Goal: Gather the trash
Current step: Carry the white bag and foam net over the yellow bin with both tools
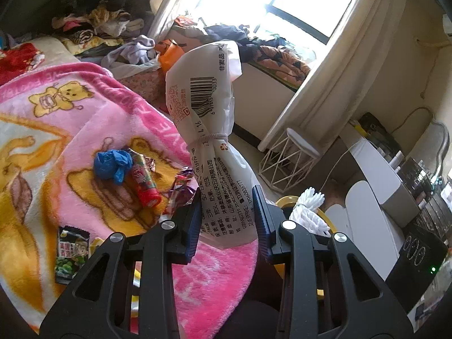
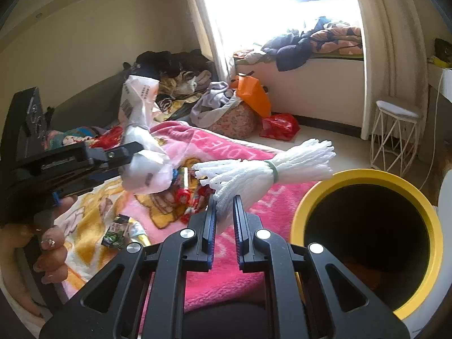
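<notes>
**Both claws loaded beside the yellow bin**

Now the left claw [image 1: 227,220] is clenched on a white printed wrapper [image 1: 209,130], its blue pads pressing the wrapper's lower end from both sides. The wrapper stands nearly upright out of the jaws, its long axis running up and slightly back toward the window, cinched at the waist by a white band [image 1: 207,138]; the barcode end is on top.

The right claw [image 2: 224,220] is closed tight on a bundle of white foam netting [image 2: 268,169]. Held by its lower left end, the bundle runs up and to the right, bound by a pale green band [image 2: 273,171], with its frayed far end just above the rim of the yellow bin [image 2: 364,173]. Inside, the bin is dark; I cannot tell what it holds.

On the pink blanket [image 1: 84,130] lie a blue crumpled bag [image 1: 113,165], a red tube-shaped wrapper [image 1: 144,183], a purple foil wrapper [image 1: 183,186] and a green snack packet [image 1: 72,250], all apart from both claws. A hand [image 2: 52,257] grips the left tool's handle.
</notes>
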Tool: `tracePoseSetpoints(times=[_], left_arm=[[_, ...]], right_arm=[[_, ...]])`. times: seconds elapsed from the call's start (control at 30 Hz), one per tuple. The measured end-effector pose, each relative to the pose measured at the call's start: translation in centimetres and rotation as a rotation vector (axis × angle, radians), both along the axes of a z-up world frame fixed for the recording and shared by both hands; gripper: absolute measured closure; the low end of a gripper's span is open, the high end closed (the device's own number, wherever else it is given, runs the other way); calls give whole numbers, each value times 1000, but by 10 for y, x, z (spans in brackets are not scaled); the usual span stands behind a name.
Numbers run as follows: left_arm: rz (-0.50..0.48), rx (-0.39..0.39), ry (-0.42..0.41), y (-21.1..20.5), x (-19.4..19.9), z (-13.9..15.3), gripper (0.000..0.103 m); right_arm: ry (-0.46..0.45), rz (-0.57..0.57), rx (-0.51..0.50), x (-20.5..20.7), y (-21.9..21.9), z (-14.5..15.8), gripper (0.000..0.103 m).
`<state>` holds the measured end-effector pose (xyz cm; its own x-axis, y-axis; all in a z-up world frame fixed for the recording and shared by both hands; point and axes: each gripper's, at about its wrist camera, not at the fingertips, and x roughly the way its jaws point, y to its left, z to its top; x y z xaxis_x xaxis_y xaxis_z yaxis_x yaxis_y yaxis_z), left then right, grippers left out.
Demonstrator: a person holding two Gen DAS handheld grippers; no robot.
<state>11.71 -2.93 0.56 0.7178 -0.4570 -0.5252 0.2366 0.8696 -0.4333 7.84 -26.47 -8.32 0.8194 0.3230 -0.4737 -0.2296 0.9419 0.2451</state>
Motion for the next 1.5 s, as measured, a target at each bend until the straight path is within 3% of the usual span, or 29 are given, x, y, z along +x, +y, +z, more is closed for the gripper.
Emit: tracePoseSetpoints(times=[1.5], left_arm=[[-186, 54, 12, -82, -11, -11, 76]], right_arm=[[56, -204, 31, -10, -49, -10, 92]])
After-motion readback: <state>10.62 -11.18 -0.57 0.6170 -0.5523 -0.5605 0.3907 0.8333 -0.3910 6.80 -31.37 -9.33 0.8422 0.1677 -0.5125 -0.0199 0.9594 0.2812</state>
